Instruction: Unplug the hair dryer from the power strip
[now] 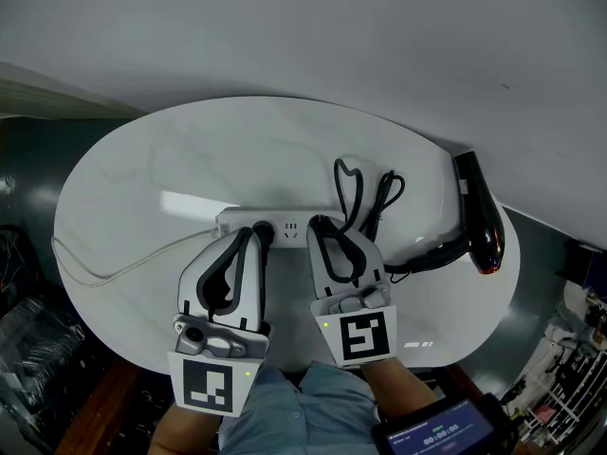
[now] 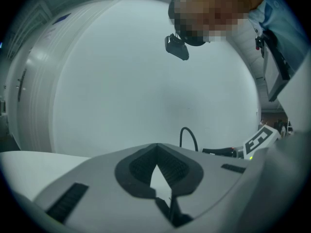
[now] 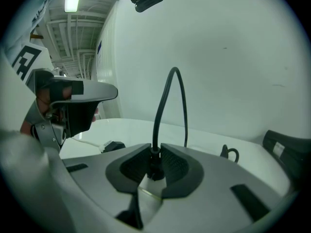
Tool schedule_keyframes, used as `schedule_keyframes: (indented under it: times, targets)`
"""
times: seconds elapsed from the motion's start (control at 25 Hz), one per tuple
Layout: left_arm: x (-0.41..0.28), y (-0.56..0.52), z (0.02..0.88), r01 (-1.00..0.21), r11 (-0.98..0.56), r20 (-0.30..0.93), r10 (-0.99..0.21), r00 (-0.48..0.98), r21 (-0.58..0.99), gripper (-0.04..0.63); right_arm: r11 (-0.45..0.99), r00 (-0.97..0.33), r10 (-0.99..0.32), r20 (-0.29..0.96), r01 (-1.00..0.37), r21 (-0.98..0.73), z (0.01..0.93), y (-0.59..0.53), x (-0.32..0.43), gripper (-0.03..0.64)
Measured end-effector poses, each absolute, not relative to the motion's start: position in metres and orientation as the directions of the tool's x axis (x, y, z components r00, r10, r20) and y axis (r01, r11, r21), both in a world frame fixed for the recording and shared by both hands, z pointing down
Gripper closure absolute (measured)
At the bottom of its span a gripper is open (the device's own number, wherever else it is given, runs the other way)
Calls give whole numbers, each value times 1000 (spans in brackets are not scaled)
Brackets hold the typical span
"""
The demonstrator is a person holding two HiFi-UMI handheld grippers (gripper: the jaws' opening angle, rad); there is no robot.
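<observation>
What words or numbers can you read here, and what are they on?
Nothing reads clearly.
Screen: timer-like digits, too blurred to quote.
Hair dryer: white label, too small to read.
Left gripper, right gripper: black-and-white square markers, no words.

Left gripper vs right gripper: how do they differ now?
The right gripper grips the black plug, cord rising from its jaws; left gripper's jaws are shut, empty. Left gripper sits over the power strip's middle; right gripper at its right end. Both point away from the person.
</observation>
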State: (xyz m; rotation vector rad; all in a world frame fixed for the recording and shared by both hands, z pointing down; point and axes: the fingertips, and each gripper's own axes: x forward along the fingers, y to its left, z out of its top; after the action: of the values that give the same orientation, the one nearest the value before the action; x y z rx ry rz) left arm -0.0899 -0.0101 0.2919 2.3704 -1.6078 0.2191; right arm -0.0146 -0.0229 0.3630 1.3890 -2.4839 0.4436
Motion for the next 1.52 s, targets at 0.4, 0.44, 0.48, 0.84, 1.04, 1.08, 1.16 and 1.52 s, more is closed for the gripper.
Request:
schedule_keyframes:
  times: [0.4,0.44,0.48,0.84,1.04,1.08,1.16,1.52]
  targets:
    - [-88,-10,290,-927,-351,267,-888,375,135,597,501,-509,-772,380,-856,-129,366,-22,-12,563]
    - [-88,-10,289,-927,-351,265,-888,375,135,597,501,-509,-773,378,-856,-129,365,-22,-12,563]
    - [-88,-10,289,-927,-351,264,-889,375,135,597,501,-509,-774,376,-856,-128,365,-23,-12,564]
    - [-85,-11,285,-926,-354,255,-891,376,131,597,498,-509,-787,349,-858,-129,355,-24,-13,565]
    - [-84,-11,282,-925,-357,250,-891,379,131,597,497,-510,-792,336,-858,-131,349,-24,-14,565]
    - [-84,-11,282,-925,-357,250,-891,379,131,597,497,-510,-793,334,-858,-131,349,-24,-14,565]
    - [-83,-11,281,-925,-357,247,-892,379,130,597,495,-510,-795,330,-859,-133,347,-24,-14,565]
    - [-81,-9,275,-924,-361,234,-895,381,124,597,495,-513,-804,301,-858,-139,333,-24,-14,565]
